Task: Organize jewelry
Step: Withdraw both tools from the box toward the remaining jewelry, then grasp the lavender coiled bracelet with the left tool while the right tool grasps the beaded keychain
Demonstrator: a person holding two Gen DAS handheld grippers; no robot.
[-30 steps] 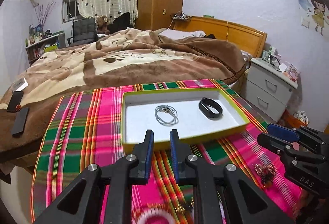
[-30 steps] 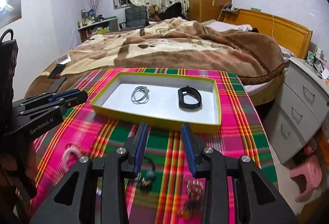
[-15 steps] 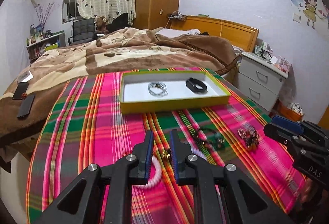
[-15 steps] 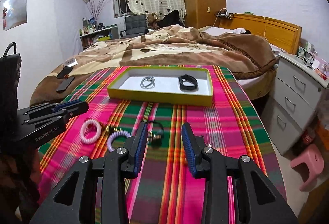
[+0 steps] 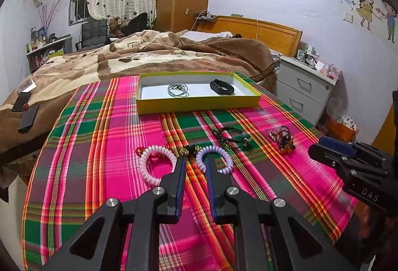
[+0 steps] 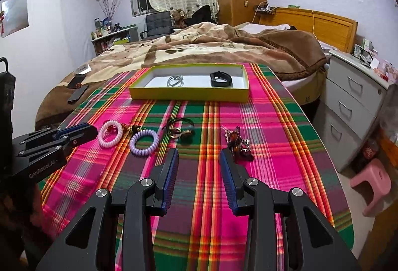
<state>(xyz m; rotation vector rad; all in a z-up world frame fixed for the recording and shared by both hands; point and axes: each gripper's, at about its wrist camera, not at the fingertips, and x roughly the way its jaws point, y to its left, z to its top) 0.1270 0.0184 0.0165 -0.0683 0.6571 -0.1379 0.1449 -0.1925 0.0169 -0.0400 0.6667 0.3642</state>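
Left tongs (image 5: 195,166): jaws narrowly parted, empty, above the gap between pink coil band (image 5: 156,164) and lilac coil band (image 5: 214,159). Right tongs (image 6: 199,166): jaws wide, empty, near bead cluster (image 6: 237,142). Yellow tray (image 6: 189,94), at the cloth's far end, holds silver chain (image 6: 175,81) and black band (image 6: 221,78). Advice: widen the left jaws, straddle one coil's rim, lift clear of neighbouring charms. Surface: plaid cloth (image 6: 261,126). Room: bed (image 6: 211,47), white drawers (image 6: 353,96).

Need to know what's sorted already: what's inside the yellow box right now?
Inside the yellow box: a coiled silver chain on the left and a black band on the right, apart. The near wall hides a strip of the floor.
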